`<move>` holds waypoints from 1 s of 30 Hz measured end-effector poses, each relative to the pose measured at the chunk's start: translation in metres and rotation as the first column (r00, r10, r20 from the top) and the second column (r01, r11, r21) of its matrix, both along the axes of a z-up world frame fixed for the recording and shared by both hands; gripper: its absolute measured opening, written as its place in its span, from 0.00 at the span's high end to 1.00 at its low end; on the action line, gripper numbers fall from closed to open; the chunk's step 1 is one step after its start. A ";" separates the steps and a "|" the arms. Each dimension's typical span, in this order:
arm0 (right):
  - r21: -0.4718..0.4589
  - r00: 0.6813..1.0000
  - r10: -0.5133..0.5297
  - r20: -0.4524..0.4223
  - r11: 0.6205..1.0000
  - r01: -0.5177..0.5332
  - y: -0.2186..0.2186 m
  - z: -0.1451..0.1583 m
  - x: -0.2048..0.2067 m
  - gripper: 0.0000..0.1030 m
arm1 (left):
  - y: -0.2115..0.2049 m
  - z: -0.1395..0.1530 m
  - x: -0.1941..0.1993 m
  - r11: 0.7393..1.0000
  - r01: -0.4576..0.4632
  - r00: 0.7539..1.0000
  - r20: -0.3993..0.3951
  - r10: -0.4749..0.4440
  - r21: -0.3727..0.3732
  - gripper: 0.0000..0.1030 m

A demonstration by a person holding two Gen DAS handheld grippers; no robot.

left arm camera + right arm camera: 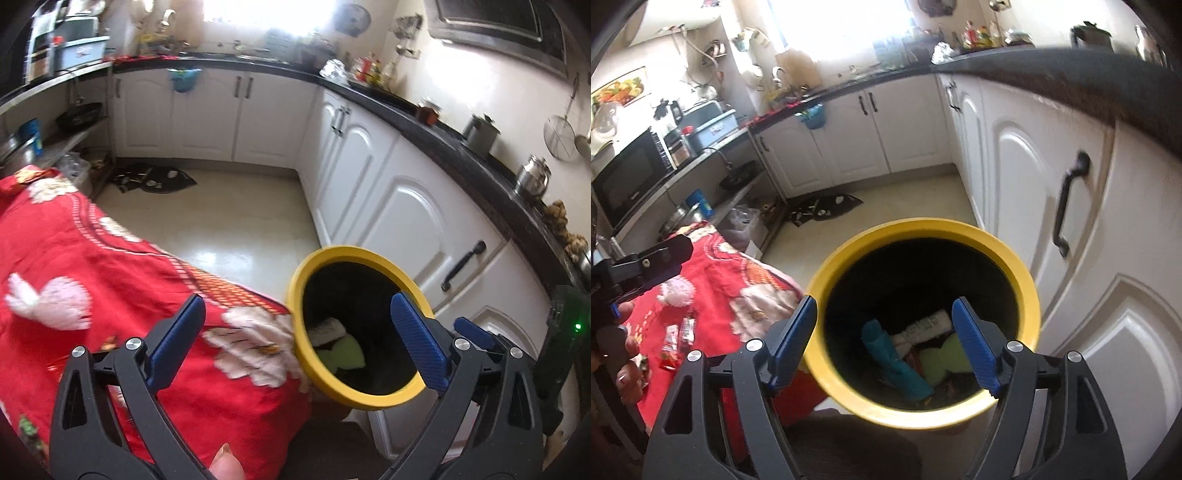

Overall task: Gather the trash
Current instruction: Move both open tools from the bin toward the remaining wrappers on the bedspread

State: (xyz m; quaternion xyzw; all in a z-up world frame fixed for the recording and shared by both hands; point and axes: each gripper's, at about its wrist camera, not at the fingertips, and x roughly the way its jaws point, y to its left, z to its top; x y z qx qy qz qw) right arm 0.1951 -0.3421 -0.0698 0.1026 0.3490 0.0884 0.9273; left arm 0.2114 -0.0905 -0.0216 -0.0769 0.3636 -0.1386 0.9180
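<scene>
A black bin with a yellow rim (pixel 923 225) stands on the floor beside a table under a red flowered cloth (pixel 713 295). My right gripper (pixel 885 300) hangs open over the bin's mouth with nothing between its blue pads. Inside the bin lie a teal cloth (pixel 894 358), a white wrapper (pixel 923 326) and a green sponge (pixel 942 360). My left gripper (pixel 295 299) is wide open and empty over the table's corner, at the bin's rim (pixel 351 249). Small red wrappers (pixel 674 343) lie on the cloth.
White cabinet doors (pixel 399 206) with black handles run close along the bin's right side under a black countertop (pixel 461 147). A dark mat (pixel 155 179) lies on the pale floor ahead. Shelves with a microwave (pixel 628 177) stand on the left.
</scene>
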 end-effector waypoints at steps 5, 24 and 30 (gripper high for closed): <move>0.003 0.996 0.074 0.043 0.997 -0.075 0.026 0.019 -0.007 0.29 | 0.034 0.011 -0.014 0.997 -0.083 0.996 0.030 0.082 0.008 0.10; -0.043 0.919 0.386 0.082 0.922 -0.384 0.157 0.045 -0.029 0.29 | 0.167 0.026 -0.078 0.928 -0.371 0.926 0.082 0.368 0.023 0.10; -0.059 0.891 0.448 0.076 0.894 -0.444 0.183 0.045 -0.033 0.29 | 0.199 0.018 -0.093 0.900 -0.434 0.900 0.061 0.432 0.027 0.10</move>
